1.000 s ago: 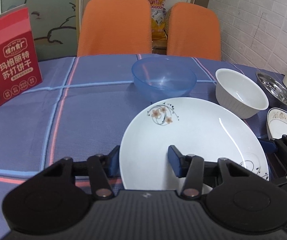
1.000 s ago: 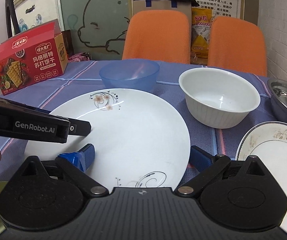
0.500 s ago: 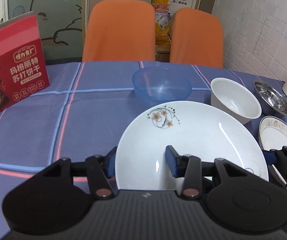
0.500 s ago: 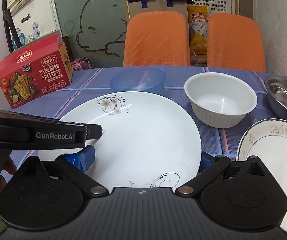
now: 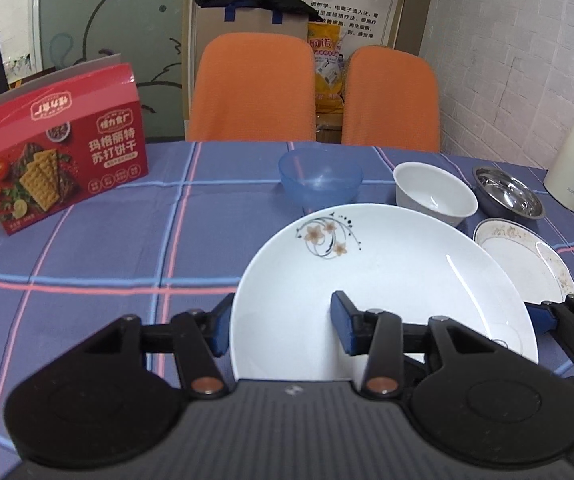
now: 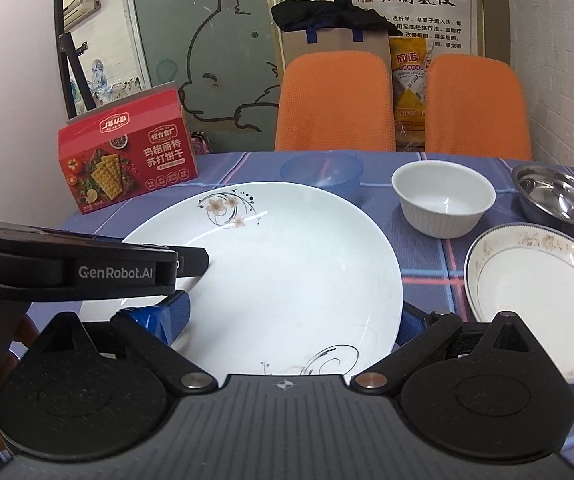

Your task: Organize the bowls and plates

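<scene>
Floral white plate [image 5: 387, 280] sits between both grippers above the plaid tablecloth [image 5: 107, 248], left gripper [image 5: 283, 326] fingers clamped across its left rim, right gripper [image 6: 291, 316] fingers spread wide astride its near edge, with the gold-patterned plate [image 6: 535, 296] just beside it.
</scene>
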The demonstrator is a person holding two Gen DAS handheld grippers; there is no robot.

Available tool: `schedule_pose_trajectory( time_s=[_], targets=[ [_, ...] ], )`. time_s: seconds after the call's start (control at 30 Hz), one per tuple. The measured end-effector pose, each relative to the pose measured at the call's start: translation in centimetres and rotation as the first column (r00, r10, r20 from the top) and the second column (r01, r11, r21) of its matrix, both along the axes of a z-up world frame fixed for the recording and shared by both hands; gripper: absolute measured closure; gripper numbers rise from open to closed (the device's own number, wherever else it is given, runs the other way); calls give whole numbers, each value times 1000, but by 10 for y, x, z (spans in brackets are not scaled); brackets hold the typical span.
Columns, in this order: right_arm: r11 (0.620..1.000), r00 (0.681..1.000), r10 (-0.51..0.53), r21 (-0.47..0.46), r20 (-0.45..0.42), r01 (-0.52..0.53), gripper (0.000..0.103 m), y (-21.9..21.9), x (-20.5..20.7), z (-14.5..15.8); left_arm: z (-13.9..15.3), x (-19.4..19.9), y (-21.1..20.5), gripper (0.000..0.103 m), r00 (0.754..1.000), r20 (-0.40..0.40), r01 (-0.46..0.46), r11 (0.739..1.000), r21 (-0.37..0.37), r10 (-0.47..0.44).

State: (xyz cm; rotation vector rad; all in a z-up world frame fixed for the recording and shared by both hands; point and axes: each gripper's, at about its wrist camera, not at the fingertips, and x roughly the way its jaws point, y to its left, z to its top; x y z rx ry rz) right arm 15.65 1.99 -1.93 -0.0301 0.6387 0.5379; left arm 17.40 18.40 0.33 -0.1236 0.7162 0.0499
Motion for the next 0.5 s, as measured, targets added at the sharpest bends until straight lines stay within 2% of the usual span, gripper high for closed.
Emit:
schedule_pose_trajectory(
  time_s=[0.3, 0.5],
  targets=[
    [1000, 999, 19, -11, -46, -19, 14, -4, -46, -17, -24, -58, -3, 58, 999, -31, -27, 1000, -15, 26],
    [1000, 998, 21, -20, -54, -23, 14, -4, -60, -30, -39, -71, -5, 58, 999, -46, -23, 1000, -17, 22]
  ],
)
